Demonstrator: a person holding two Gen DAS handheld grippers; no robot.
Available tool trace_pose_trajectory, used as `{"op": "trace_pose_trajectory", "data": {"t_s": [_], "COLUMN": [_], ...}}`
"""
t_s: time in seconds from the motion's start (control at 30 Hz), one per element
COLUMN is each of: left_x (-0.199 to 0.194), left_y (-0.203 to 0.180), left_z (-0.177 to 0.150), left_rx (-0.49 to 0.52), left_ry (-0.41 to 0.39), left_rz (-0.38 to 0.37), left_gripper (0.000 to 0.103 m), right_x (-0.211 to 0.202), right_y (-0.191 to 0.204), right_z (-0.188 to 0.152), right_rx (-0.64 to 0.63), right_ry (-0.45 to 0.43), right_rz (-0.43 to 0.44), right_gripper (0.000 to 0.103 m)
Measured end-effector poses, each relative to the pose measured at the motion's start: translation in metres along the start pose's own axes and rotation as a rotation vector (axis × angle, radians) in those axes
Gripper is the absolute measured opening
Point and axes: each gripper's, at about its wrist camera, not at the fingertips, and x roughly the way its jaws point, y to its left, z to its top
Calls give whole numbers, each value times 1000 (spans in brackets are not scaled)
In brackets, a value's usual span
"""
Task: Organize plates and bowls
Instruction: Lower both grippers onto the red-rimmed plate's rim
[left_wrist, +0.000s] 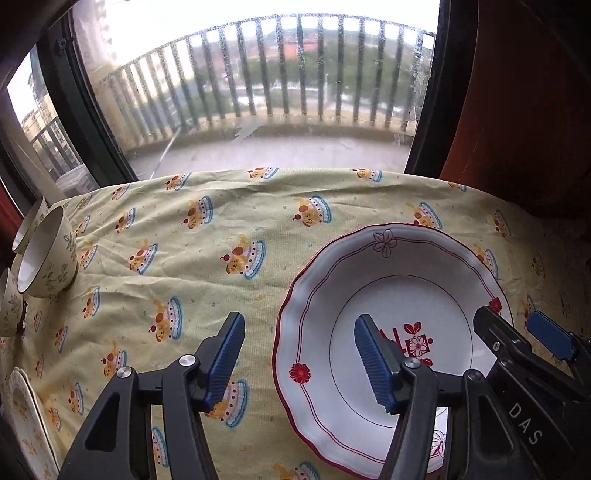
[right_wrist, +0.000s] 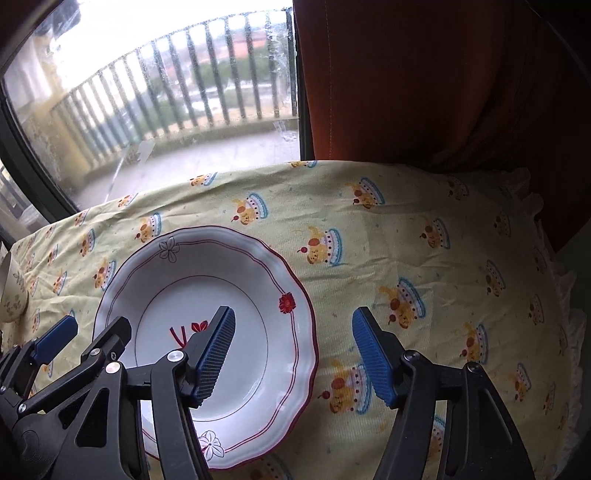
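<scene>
one white scalloped plate with a red rim (left_wrist: 391, 288) in front of me, three cream floral bowls (left_wrist: 48, 254) at my left, two pale plates (left_wrist: 22, 413) stacked, one yellow cake-print tablecloth (left_wrist: 221, 229)

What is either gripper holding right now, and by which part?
Nothing: left gripper and right gripper are open above the red-rimmed white plate.

Both wrist views look down, close, sharing the plate (left_wrist: 391, 280) (right_wrist: 207, 273).

A yellow cartoon-printed tablecloth (left_wrist: 207, 229) covers the table before a large dark-framed window (left_wrist: 258, 92), daylit, showing a balcony railing (left_wrist: 280, 70), beside a rust-orange curtain (right_wrist: 424, 81).
</scene>
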Motion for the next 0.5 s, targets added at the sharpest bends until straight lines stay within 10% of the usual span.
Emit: {"op": "trace_pose_trajectory", "data": {"t_s": [0.5], "left_x": [23], "left_y": [-9], "left_z": [-1], "left_rx": [25], "left_ry": [42], "left_rz": [-14], "left_gripper": [54], "right_x": [31], "right_y": [6], "right_z": [2], "right_rx": [-2], "right_ry": [56], "right_rz": [13], "right_gripper": [53]}}
